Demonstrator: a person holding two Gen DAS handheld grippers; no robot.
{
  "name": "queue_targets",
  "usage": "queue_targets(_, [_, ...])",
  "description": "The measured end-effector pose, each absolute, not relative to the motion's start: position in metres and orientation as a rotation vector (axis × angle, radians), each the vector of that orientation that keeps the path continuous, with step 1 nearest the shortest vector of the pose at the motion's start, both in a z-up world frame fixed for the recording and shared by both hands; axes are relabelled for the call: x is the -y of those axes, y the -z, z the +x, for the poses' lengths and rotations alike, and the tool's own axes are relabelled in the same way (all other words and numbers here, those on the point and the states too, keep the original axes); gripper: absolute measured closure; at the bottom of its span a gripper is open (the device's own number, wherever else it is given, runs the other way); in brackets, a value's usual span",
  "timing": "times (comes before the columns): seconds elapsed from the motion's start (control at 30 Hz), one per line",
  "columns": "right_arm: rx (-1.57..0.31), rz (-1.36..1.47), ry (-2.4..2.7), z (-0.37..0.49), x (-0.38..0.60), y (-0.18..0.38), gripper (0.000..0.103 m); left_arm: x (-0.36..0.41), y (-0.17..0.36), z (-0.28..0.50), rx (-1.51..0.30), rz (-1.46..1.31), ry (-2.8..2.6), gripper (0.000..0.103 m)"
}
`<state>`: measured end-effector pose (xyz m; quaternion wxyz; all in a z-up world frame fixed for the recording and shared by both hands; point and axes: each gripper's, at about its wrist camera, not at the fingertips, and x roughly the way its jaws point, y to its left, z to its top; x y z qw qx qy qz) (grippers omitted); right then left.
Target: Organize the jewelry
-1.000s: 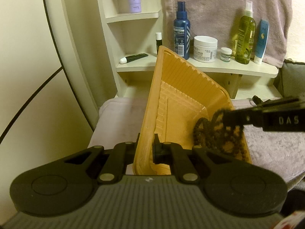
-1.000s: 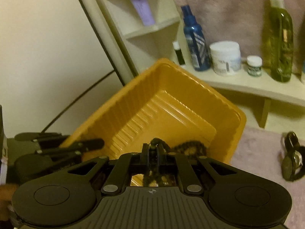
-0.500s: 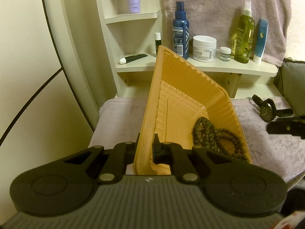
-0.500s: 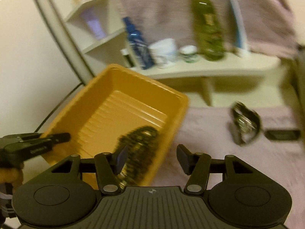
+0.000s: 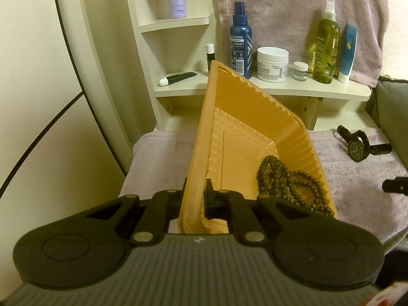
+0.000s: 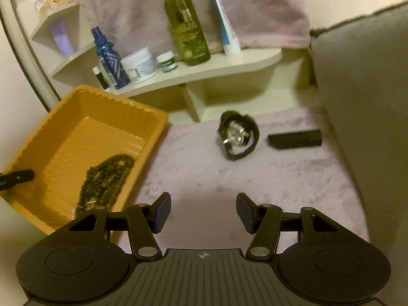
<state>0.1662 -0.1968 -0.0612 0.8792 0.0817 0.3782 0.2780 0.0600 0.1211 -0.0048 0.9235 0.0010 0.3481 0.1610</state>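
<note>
My left tongs (image 5: 195, 199) are clamped on the near wall of the orange tray (image 5: 237, 117), which sits toward the left edge of the mauve blanket (image 6: 267, 178) with the string of dark beads (image 5: 283, 183) heaped in its near right corner. My right tongs (image 6: 201, 210) have just been opening and now stand apart with nothing between them, over bare blanket just right of the tray. Beyond them a black wristwatch (image 6: 238, 135) lies on the blanket near its far edge, a small black bar (image 6: 294, 139) to its right.
</note>
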Motion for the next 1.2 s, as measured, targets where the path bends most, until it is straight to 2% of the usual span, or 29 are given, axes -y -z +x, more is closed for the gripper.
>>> queue_targets(0.43, [-0.653, -0.109, -0.585, 0.204, 0.165, 0.061, 0.047, -0.119, 0.004, 0.060, -0.719, 0.012, -0.333, 0.096])
queue_targets(0.5, [-0.652, -0.137, -0.594, 0.210, 0.160, 0.064, 0.055, -0.119, 0.004, 0.061, -0.721, 0.012, -0.333, 0.096])
queue_targets(1.03, [-0.679, -0.260, -0.571, 0.241, 0.134, 0.083, 0.081, -0.119, 0.004, 0.062, -0.726, 0.016, -0.335, 0.097])
queue_targets(1.2, [-0.685, -0.264, -0.567, 0.244, 0.133, 0.084, 0.093, -0.119, 0.004, 0.062, -0.726, 0.016, -0.335, 0.097])
